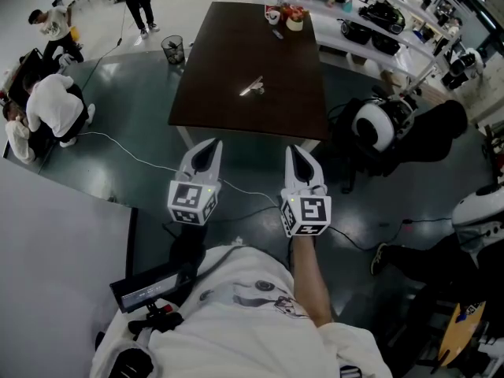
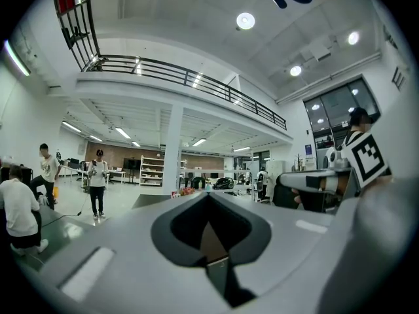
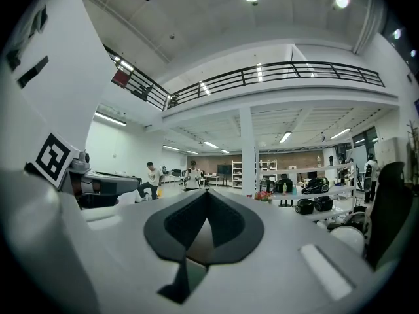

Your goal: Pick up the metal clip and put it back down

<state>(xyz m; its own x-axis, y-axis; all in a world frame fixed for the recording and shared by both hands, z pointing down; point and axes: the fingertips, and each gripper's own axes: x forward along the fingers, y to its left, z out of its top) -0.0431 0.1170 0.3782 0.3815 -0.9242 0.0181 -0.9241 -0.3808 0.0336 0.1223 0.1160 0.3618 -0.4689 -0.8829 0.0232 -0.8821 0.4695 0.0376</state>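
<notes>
A long dark table stands on a glossy grey-green floor in a large, bright hall. The two gripper views show a railed balcony running across the hall above a white column, with round ceiling lights high overhead. A mesh bin sits just beside the table's far left corner, and a thin cable trails over the floor at the left. There, people crouch or stand, well away from the table. Along the right, white shelves carry dark appliances. Cups cluster at the table's far end, and the rest of the top is bare except for the clip. It lies flat near the middle of the table, a small pale metal piece set aslant. The left gripper and right gripper are held side by side over the floor, just short of the table's near edge, both pointing level toward it. The clip lies well ahead of them, roughly on the line between the two and touching neither. Each gripper's own view shows its jaws brought together at the tips, with nothing between them.
</notes>
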